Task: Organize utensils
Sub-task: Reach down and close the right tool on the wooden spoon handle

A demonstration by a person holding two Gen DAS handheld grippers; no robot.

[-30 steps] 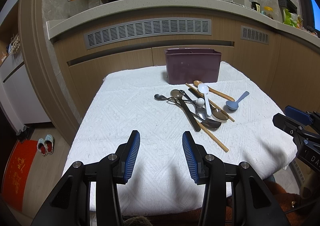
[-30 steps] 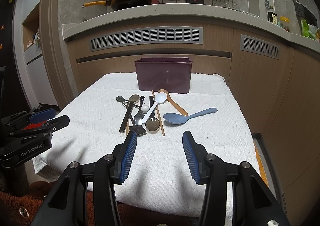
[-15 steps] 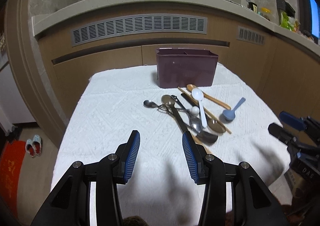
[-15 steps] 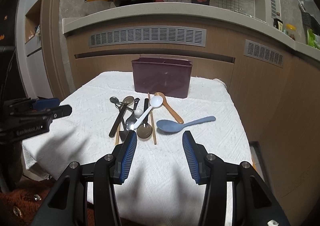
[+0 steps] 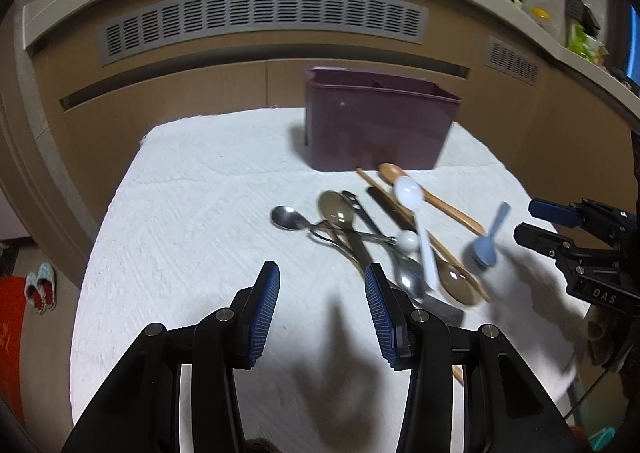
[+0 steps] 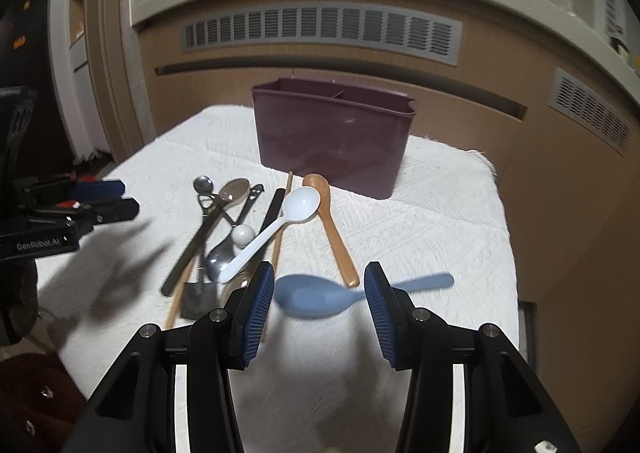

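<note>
Both grippers had pushed in closer over the white cloth (image 6: 420, 221), the right gripper (image 6: 319, 293) now with its jaws spread wide around the blue spoon (image 6: 316, 296). Left gripper (image 5: 322, 303) hung spread and empty too. Behind sat the boxy purple bin (image 6: 332, 141). That spoon looked like light, stiff, smooth plastic, so I'd pinch its thin handle.

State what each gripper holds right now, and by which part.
Nothing is held. The left gripper is open above the cloth; the right gripper is open just short of the blue spoon, which lies on the cloth.
</note>
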